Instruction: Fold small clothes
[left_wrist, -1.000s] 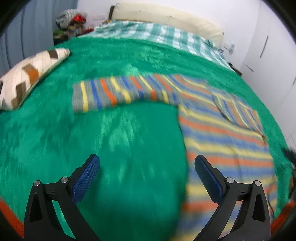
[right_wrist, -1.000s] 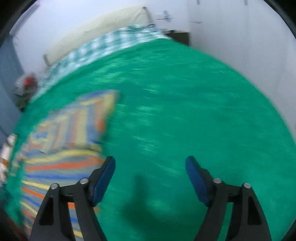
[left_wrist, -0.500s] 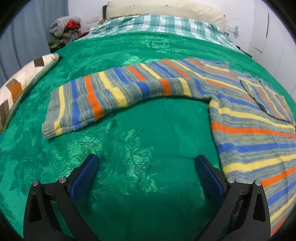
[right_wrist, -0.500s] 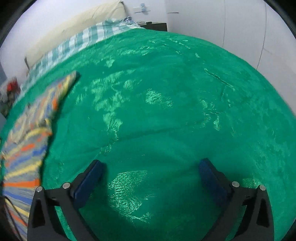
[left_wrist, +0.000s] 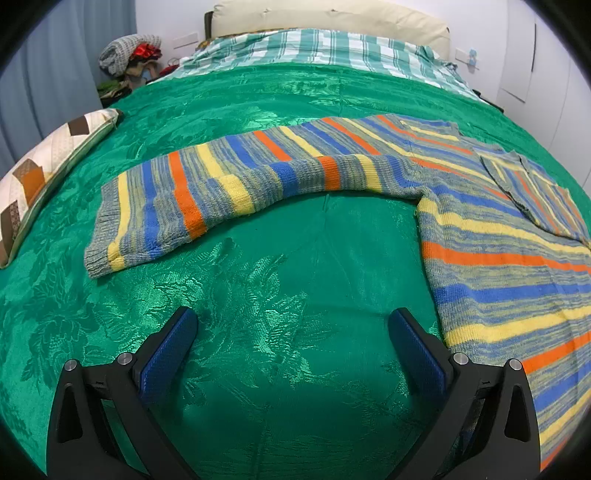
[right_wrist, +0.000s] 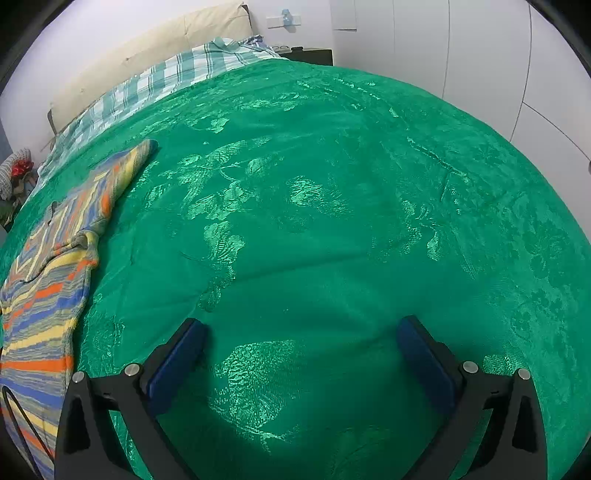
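Sweater (left_wrist: 480, 229) sharper now, both hand-held grippers lower.

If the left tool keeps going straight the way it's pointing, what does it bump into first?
Probably the green bedspread. The left tool stands open and tilts down at bare cover, with nothing between its fingers. The striped sweater lies farther ahead and to the right, its sleeve stretched across beyond, so it likely would not be hit first.

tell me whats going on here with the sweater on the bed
A person holds a gripper in each hand over a bed with a green cover. A striped sweater lies flat on it, one sleeve stretched out to the side. The left gripper and right gripper are both open and hold nothing. No fold of the sleeve or body shows yet.
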